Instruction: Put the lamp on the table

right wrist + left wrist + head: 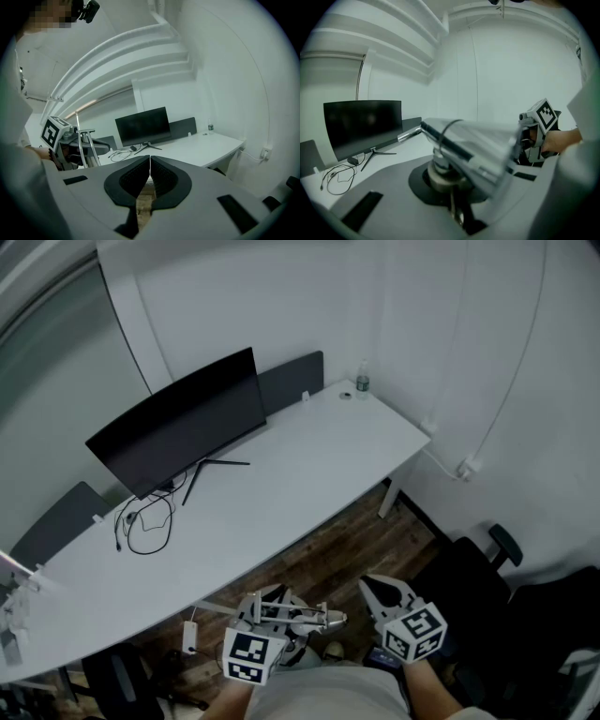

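**Caller:** The lamp [305,620] is off the table [309,484], low in the head view over the wooden floor [328,559], just short of the table's near edge.

**Analyst:** And the left gripper [272,610] has it. In the left gripper view the jaws are drawn in to a narrow gap, clamped on the lamp down by its round silver joint, with the arm slanting up and left across the frame.

**Caller:** The right gripper [150,161]?

**Analyst:** Carrying nothing. Its dark pads meet along one thin line, with only floor showing below them. It hangs just to the right of the lamp, near but not touching.

**Caller:** What's on the table?

**Analyst:** A black monitor [183,423] on a thin stand at the back left, a looped cable [145,521] beside it and a small bottle [362,381] at the far corner. The near half is bare white. A dark chair [478,577] sits off to the right.
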`<action>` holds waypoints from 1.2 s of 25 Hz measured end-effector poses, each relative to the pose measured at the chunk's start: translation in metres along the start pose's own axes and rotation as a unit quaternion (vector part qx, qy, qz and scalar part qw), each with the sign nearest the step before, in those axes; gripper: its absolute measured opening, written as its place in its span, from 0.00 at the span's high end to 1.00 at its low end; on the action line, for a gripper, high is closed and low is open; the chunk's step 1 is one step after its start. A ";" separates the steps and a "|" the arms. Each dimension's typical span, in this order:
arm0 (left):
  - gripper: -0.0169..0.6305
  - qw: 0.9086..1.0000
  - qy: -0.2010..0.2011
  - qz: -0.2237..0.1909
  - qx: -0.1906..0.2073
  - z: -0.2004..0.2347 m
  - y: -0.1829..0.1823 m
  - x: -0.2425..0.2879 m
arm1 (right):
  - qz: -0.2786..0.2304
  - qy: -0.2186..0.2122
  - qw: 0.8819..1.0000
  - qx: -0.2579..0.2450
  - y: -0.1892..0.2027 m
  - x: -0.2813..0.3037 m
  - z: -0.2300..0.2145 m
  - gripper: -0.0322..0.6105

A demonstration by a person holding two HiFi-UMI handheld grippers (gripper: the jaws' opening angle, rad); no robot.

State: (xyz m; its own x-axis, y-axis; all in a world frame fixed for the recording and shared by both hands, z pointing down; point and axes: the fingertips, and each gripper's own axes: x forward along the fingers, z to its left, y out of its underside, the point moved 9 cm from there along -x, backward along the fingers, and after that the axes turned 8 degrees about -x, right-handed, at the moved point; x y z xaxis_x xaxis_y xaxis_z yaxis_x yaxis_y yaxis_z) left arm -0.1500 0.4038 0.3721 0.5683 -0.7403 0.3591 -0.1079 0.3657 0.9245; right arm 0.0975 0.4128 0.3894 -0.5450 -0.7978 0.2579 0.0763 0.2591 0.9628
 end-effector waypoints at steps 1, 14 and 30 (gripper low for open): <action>0.94 1.000 -0.003 -0.001 0.000 -0.001 -0.001 0.001 | 0.000 -0.001 1.000 0.001 0.001 0.000 -0.002 0.90; 0.95 1.000 -0.012 0.009 -0.004 0.017 -0.012 0.058 | 0.010 -0.012 1.000 -0.003 -0.003 0.032 -0.052 0.90; 0.95 1.000 0.000 0.012 -0.011 0.066 -0.055 0.163 | 0.018 -0.008 1.000 0.003 -0.021 0.117 -0.137 0.90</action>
State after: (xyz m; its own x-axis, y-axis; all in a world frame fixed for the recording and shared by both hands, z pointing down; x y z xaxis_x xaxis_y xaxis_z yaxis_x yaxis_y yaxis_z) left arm -0.1057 0.2259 0.3886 0.5663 -0.7310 0.3808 -0.1033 0.3954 0.9127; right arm 0.1466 0.2394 0.4102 -0.5557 -0.7786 0.2915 0.0907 0.2918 0.9522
